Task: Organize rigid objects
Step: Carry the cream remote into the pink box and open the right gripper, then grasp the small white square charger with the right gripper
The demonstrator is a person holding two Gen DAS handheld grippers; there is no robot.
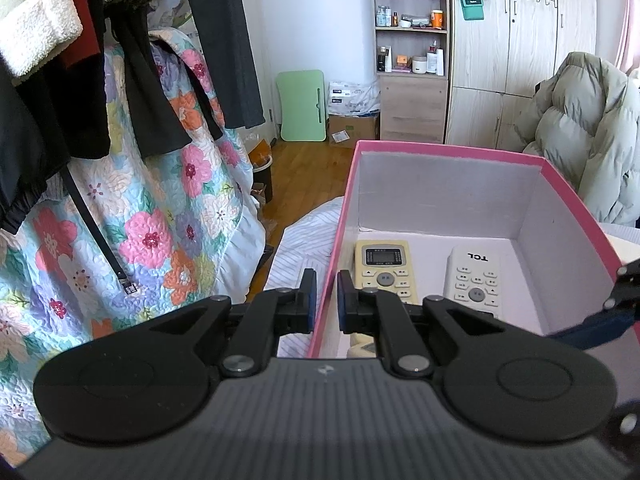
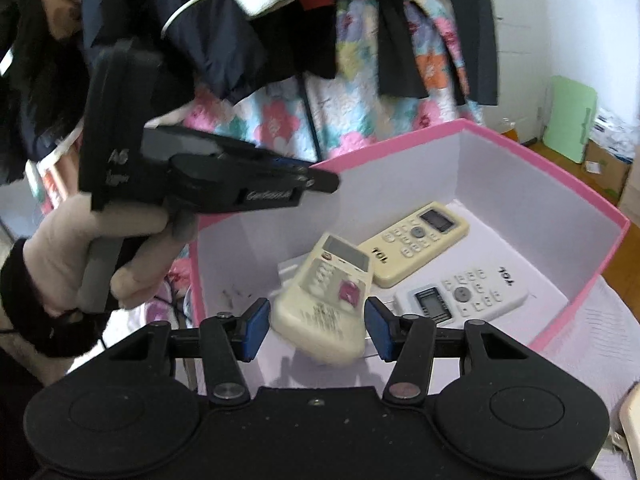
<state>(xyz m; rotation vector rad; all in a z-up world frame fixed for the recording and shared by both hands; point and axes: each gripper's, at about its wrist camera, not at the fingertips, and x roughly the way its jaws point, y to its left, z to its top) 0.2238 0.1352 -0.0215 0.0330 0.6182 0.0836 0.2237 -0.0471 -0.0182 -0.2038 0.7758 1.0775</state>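
The pink box sits on a pale striped bed cover. On its white floor lie a yellowed remote toward twelve o'clock and a white remote at three o'clock, side by side. A third, cream remote sits tilted between the half-spread pads of the right gripper, which do not visibly press it. The left gripper is pinched narrow on the box's wall. A floral quilt hangs at nine o'clock; wooden wardrobes stand at twelve, over wood flooring.
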